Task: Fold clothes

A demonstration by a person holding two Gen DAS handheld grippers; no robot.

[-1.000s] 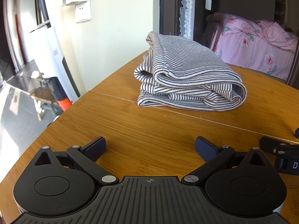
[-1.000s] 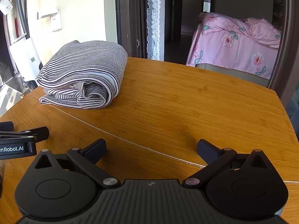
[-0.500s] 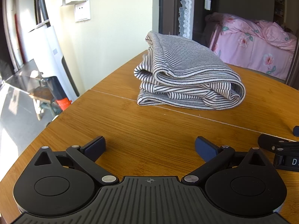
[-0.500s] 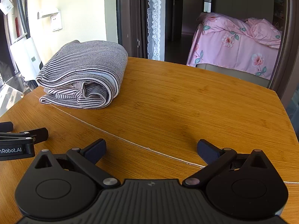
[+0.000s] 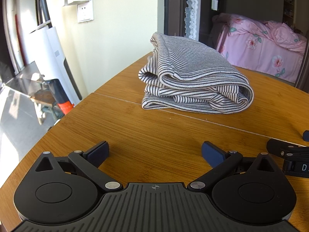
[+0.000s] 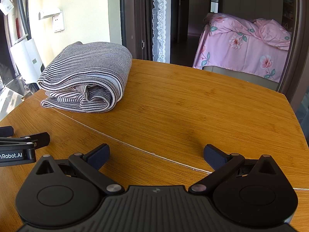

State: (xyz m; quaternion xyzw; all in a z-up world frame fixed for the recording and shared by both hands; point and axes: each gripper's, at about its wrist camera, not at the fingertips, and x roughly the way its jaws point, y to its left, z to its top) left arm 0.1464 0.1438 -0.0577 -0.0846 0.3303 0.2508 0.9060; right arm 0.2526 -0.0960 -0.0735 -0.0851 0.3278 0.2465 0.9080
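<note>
A striped garment (image 5: 193, 81) sits folded into a thick bundle on the wooden table (image 5: 154, 131), in the upper middle of the left camera's picture and the upper left of the right camera's (image 6: 85, 79). Both grippers rest low near the table's front edge, well apart from the cloth. The left gripper (image 5: 154, 151) has its fingers spread wide with nothing between them, and the right gripper (image 6: 156, 154) is the same — wide apart, empty. The bundle lies ahead and slightly right of the left gripper's fingers, but ahead and far to the left of the right one's, so the left looks nearer. Its long side runs away from the grippers toward the doorway, rounded fold to the right, loose layered edges facing left — the fold looks finished, I'd judge.
</note>
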